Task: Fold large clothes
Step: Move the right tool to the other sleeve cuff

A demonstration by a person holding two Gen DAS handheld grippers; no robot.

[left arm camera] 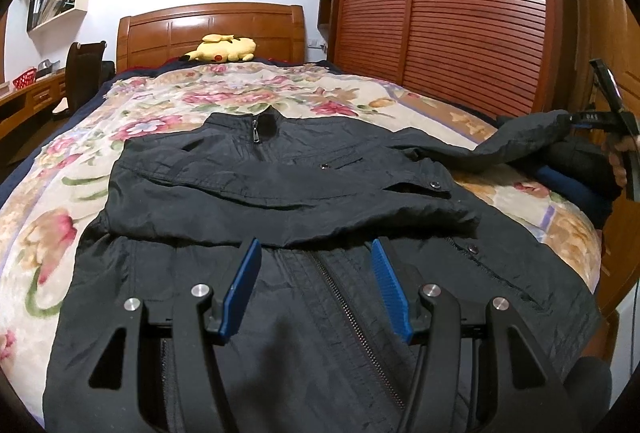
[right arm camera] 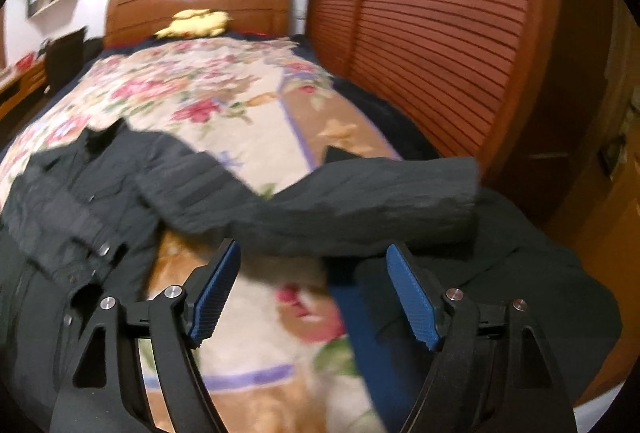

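The black zip jacket (left arm camera: 280, 193) lies flat on the floral bedspread (left arm camera: 48, 241), soft, light and slippery; grip its outstretched sleeve (right arm camera: 360, 209) near the cuff, since left gripper (left arm camera: 316, 289) and right gripper (right arm camera: 312, 293) stand open, empty.

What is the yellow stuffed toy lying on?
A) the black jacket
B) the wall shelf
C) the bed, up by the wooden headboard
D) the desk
C: the yellow stuffed toy lies at the far end of the bed, right in front of the wooden headboard, well beyond the black jacket.
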